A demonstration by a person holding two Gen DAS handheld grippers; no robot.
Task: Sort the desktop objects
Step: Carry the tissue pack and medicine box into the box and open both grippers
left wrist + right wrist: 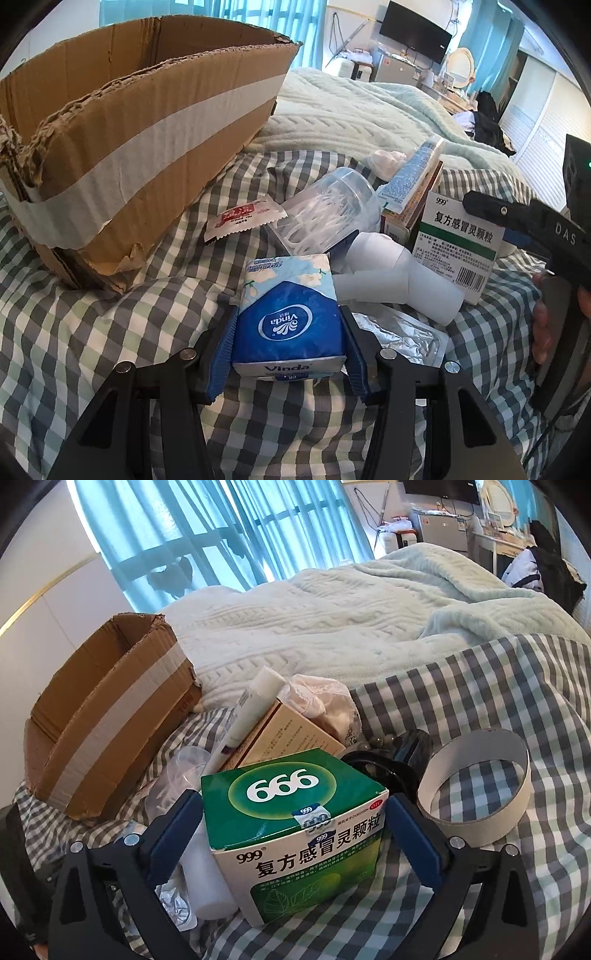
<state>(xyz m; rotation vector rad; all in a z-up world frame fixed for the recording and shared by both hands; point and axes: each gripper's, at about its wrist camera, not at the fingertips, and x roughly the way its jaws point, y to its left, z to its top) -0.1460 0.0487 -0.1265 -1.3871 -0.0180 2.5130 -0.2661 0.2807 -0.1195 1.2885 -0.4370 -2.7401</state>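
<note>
The things to sort lie in a messy pile on a bed with a checked sheet (110,332), not on a tabletop, and an open cardboard box (140,122) sits just beside the pile, most likely so things can be dropped into it. The left gripper (288,354) has its jaws on both sides of a blue tissue pack (288,317). The blue pads press against the pack's two sides, so the jaws look closed on it. It is held by its narrow sides, which I think makes a soft pack easier to squeeze and lift. I cannot tell if the pack has left the sheet yet. The right gripper (295,834) has its jaws wide apart around a green and white medicine box (295,830). The pads stand on each side of the box with small gaps, so they are not holding it yet. This box is wide, and that may be why the jaws are spread so far. Close to the tissue pack lie a clear jar of white picks (328,206), a red and white sachet (243,218), a white plastic pipe piece (399,273) and a silver foil pack (399,332). A white tube (251,705) leans on a tan box (291,727) behind the medicine box. A white ring (476,790) rests on the sheet to its right.
</note>
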